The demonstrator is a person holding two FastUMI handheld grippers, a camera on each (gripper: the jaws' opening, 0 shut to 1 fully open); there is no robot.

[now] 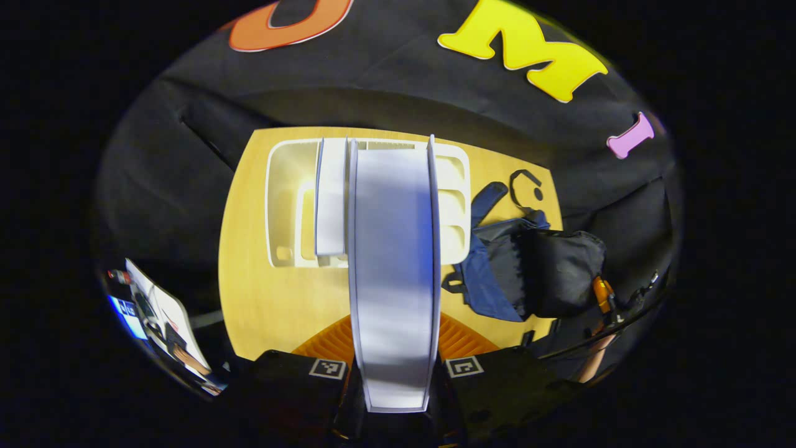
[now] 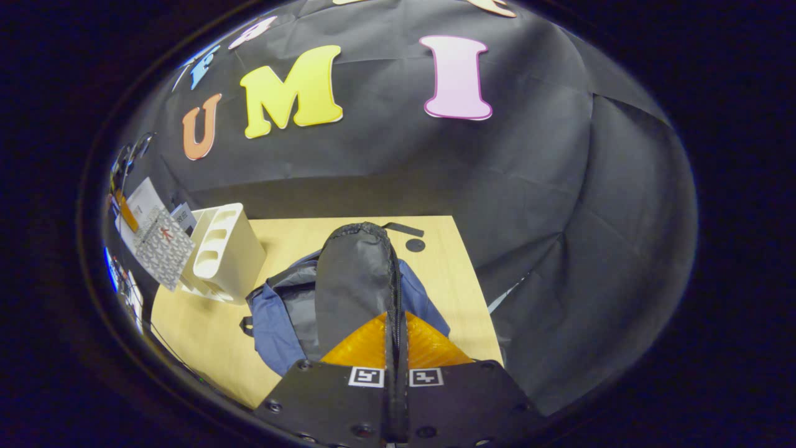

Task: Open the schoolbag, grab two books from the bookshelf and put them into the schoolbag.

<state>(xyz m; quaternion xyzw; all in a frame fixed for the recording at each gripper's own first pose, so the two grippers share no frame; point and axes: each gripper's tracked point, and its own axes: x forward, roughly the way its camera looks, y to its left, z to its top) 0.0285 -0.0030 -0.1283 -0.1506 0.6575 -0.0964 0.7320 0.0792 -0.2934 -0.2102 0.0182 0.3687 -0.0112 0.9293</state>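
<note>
My left gripper (image 1: 396, 358) is shut on a pale book (image 1: 393, 261), held edge-on above the table. Below it the white bookshelf (image 1: 283, 186) holds another pale book (image 1: 330, 199). To the right lies the blue and black schoolbag (image 1: 528, 267), with the right gripper (image 1: 604, 297) at its far side. In the right gripper view, my right gripper (image 2: 396, 339) is shut on the bag's black zipper edge, holding the black flap (image 2: 354, 280) up. The blue body of the schoolbag (image 2: 270, 323) lies under it. Left of it stand the bookshelf (image 2: 225, 249) and the lifted book (image 2: 163, 247) with a patterned cover.
Everything rests on a wooden table (image 1: 267, 305) ringed by the black cloth wall. A black strap loop (image 1: 525, 183) lies behind the bag. Papers and other items (image 1: 155, 311) sit off the table's left side. A hand (image 1: 594, 361) shows below the right gripper.
</note>
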